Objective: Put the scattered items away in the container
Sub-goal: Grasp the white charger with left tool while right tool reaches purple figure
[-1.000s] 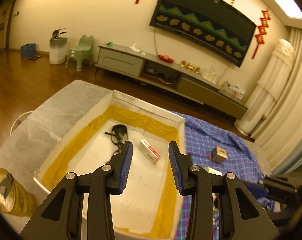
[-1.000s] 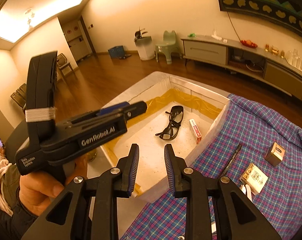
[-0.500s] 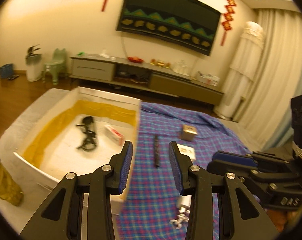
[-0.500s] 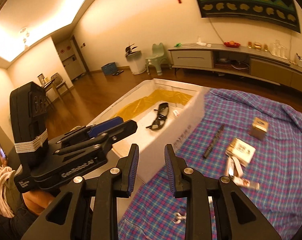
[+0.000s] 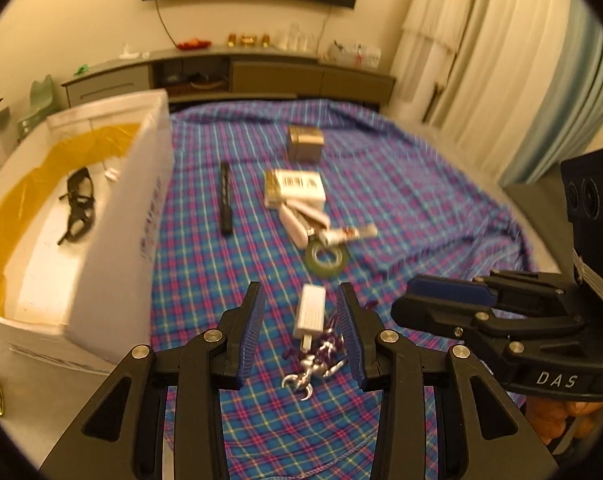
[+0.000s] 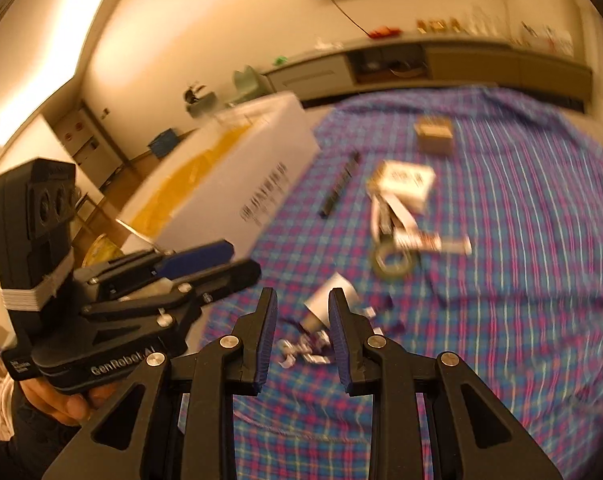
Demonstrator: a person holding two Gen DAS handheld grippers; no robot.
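The white box (image 5: 117,240) with a yellow lining stands at the left of the plaid cloth and holds black glasses (image 5: 77,204). My left gripper (image 5: 301,332) is open, and a small white block with a purple and silver keychain (image 5: 311,340) lies between its fingers. My right gripper (image 6: 301,332) is open above the same keychain (image 6: 313,340). On the cloth lie a black pen (image 5: 225,200), a white carton (image 5: 295,188), a brown cube box (image 5: 304,142), a tape ring (image 5: 325,258) and small tubes (image 5: 341,234).
The plaid cloth (image 5: 401,208) covers the table to its right edge. A gold tin (image 6: 101,248) stands left of the box. A low TV cabinet (image 5: 261,76) and curtains are behind the table.
Both grippers have swung right, away from the box, and come down over the cloth. The keychain now lies between the left fingers.
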